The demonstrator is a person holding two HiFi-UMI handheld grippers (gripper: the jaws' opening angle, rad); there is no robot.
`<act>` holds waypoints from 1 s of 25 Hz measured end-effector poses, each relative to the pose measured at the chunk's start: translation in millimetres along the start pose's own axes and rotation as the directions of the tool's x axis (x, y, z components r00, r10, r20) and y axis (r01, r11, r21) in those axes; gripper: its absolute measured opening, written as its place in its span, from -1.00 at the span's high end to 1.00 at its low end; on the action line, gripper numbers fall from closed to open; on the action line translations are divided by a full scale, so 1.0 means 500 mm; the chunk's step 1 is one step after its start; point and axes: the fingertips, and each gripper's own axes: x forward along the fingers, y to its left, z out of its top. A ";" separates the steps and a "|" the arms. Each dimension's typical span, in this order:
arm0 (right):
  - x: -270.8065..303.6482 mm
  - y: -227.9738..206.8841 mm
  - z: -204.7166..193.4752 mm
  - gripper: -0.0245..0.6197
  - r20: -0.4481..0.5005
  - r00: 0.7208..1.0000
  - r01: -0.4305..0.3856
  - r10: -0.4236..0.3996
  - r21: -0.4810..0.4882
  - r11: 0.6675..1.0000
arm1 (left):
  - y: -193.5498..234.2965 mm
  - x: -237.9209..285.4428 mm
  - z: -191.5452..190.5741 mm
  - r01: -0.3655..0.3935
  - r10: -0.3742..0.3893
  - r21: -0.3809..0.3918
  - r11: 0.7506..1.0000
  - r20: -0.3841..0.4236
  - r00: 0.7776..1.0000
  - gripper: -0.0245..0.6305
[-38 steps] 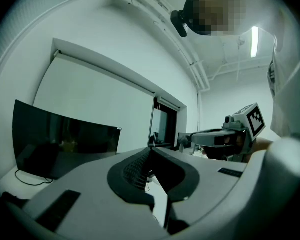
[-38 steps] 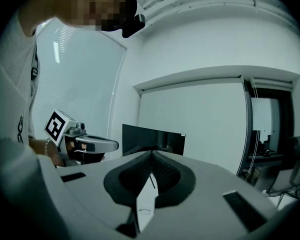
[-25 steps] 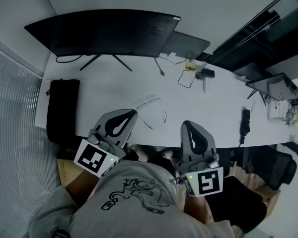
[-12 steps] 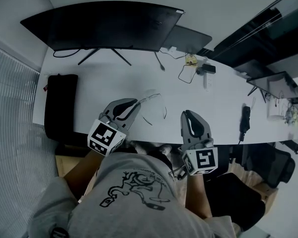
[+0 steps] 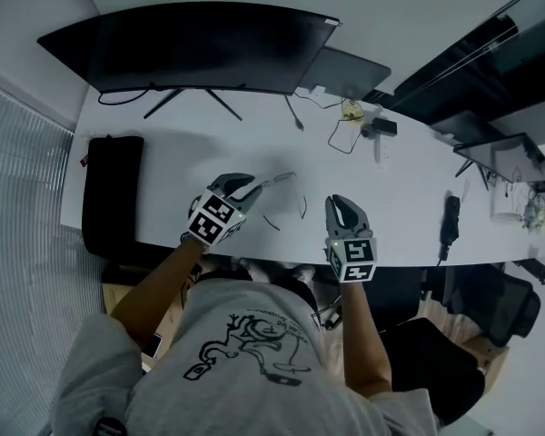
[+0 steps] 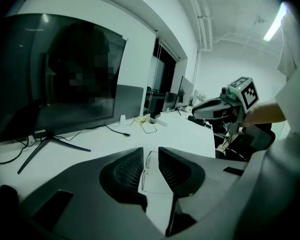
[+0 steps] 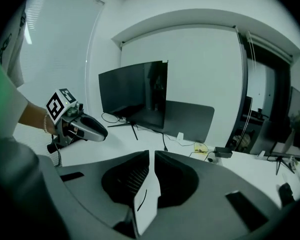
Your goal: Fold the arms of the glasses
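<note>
A pair of clear-lensed glasses (image 5: pixel 286 196) lies on the white table (image 5: pixel 163 153) with its arms spread open. My left gripper (image 5: pixel 254 186) is at the left end of the glasses, its jaws a small way apart and empty. In the left gripper view, a lens (image 6: pixel 151 176) shows on the table through the gap of that gripper (image 6: pixel 150 150). My right gripper (image 5: pixel 338 202) hangs just right of the glasses, apart from them. Its jaws (image 7: pixel 151 153) have just been opening, stand a narrow slit apart, and hold nothing.
A wide dark monitor (image 5: pixel 191 48) on a stand fills the back of the table, with a second screen (image 5: pixel 345 71) to its right. A black case (image 5: pixel 109 193) lies at the left edge. Cables and an adapter (image 5: pixel 359 125) sit behind the glasses, and a black device (image 5: pixel 450 221) lies at right.
Both grippers have come down and forward from the table's near edge to either side of the glasses. The glasses have not moved.
</note>
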 end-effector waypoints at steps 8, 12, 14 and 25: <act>0.089 -0.012 -0.126 0.80 -0.134 0.991 -0.012 0.019 0.050 0.999 | 0.021 0.095 -0.101 0.066 -0.068 -0.014 0.998 -0.173 0.983 0.61; 0.121 -0.016 -0.189 0.79 -0.207 0.978 -0.016 0.031 0.077 0.997 | 0.023 0.125 -0.127 0.088 -0.089 -0.015 0.996 -0.226 0.970 0.61; 0.135 -0.018 -0.214 0.78 -0.231 0.972 -0.014 0.035 0.091 0.996 | 0.026 0.135 -0.138 0.086 -0.087 -0.016 0.996 -0.247 0.965 0.61; 0.189 -0.020 -0.289 0.75 -0.309 0.949 -0.011 0.056 0.146 0.989 | 0.036 0.170 -0.184 0.100 -0.111 -0.053 0.994 -0.308 0.945 0.60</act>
